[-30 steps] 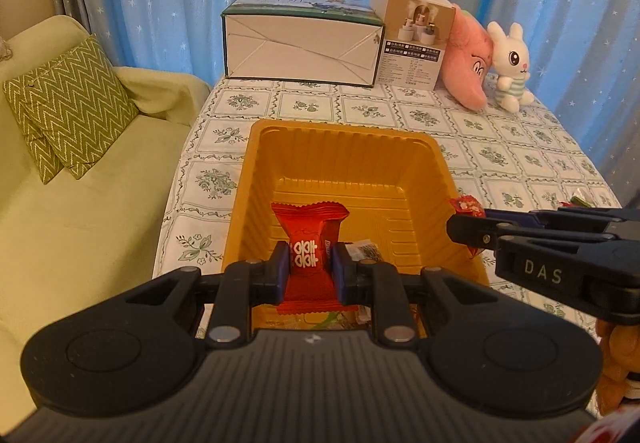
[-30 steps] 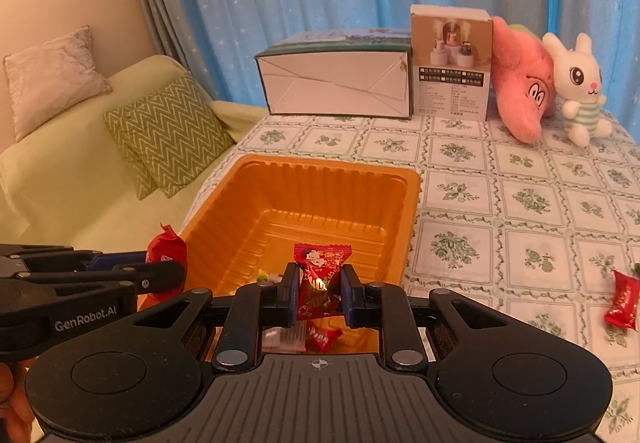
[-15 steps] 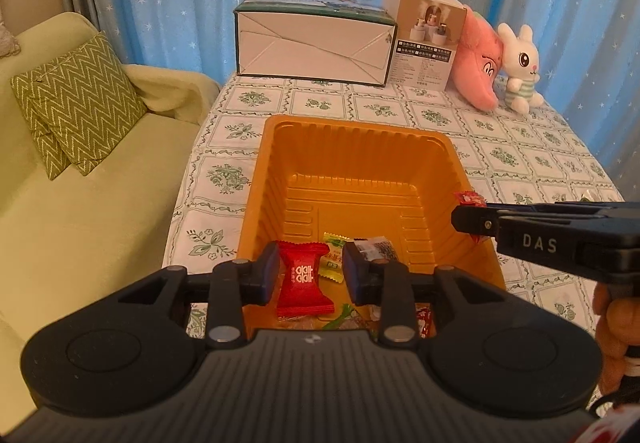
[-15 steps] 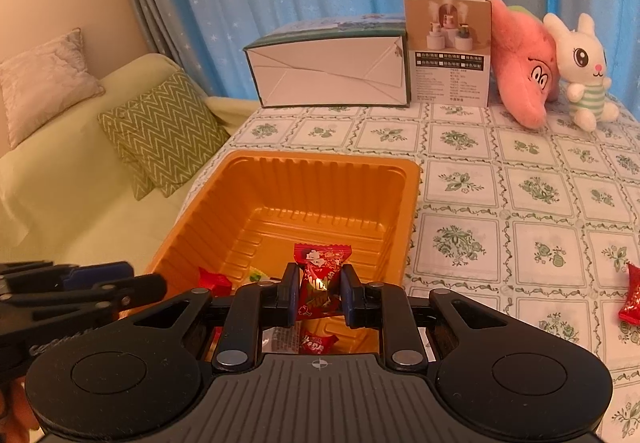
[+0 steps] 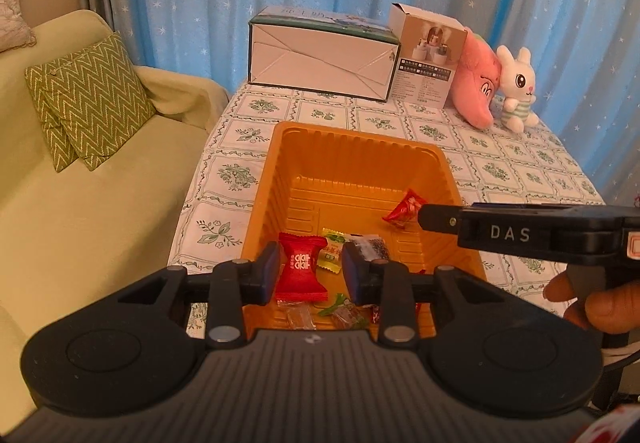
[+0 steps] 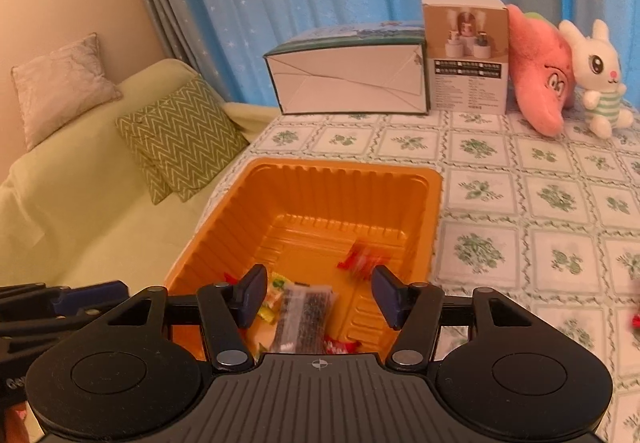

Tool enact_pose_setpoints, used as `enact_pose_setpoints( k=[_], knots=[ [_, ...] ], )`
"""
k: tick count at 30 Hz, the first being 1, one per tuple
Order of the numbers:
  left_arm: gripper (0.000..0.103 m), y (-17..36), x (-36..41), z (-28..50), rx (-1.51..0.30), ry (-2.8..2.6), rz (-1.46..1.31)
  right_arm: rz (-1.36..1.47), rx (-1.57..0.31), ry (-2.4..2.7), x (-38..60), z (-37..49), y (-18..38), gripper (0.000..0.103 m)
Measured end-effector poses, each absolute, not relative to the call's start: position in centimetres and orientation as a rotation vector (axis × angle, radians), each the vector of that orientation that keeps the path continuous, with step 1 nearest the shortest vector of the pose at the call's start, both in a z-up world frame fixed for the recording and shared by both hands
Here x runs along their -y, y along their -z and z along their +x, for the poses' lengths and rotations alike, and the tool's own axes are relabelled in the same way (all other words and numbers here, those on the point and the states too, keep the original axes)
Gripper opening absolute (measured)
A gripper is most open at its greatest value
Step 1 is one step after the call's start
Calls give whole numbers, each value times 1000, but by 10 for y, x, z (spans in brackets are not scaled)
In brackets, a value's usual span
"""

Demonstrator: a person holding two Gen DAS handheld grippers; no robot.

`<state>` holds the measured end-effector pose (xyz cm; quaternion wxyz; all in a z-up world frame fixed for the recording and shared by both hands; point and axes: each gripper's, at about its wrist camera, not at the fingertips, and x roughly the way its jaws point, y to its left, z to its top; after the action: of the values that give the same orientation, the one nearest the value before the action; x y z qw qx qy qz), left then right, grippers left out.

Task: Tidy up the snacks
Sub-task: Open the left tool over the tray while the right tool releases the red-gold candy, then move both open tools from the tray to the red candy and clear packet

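Both grippers are hovering over the near end of the orange tray [image 5: 352, 147], which is sitting on the flower-print tablecloth [image 6: 520, 203]. The left gripper [image 5: 309, 271] is standing with jaws parted; the red candy [image 5: 301, 270] is lying between them, and I cannot tell whether either pad is touching it. The right gripper [image 6: 318, 295] is spread wide and gripping nothing. A small red wrapper [image 6: 362, 257] is smearing with motion blur at its 1 o'clock, probably dropping into the tray.

Progress, as a judgement: well underway. Several snacks are already sitting at the near end of the tray, including a yellow-green candy [image 5: 333, 250] and a dark clear packet [image 6: 306, 313]. At least one red piece [image 6: 635, 319] is waiting on the cloth at the right view's 3 o'clock edge, so more picking is left.

Hard to make out: the gripper bodies are covering the tray's near edge and whatever is lying under them. The 3 o'clock piece is cut off by the frame, so its type is unclear. The blurred wrapper's print is unreadable. The far table holds boxes [image 5: 320, 63] and plush toys [image 6: 560, 71], seemingly not part of the job.
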<state>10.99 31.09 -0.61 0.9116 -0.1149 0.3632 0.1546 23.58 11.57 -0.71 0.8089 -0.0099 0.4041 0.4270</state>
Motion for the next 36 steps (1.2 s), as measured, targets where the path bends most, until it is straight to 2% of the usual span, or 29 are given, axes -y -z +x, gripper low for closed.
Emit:
enact_pose_setpoints(
  k=[19,36],
  knots=[
    [30,-27,-230,64,-701,-286,-228,-34,-840,-776,-4,180,-30,58],
    [31,-41,-154,56,-715,-199,-202,-12,-810,-651,102,157,-50,58]
  ],
)
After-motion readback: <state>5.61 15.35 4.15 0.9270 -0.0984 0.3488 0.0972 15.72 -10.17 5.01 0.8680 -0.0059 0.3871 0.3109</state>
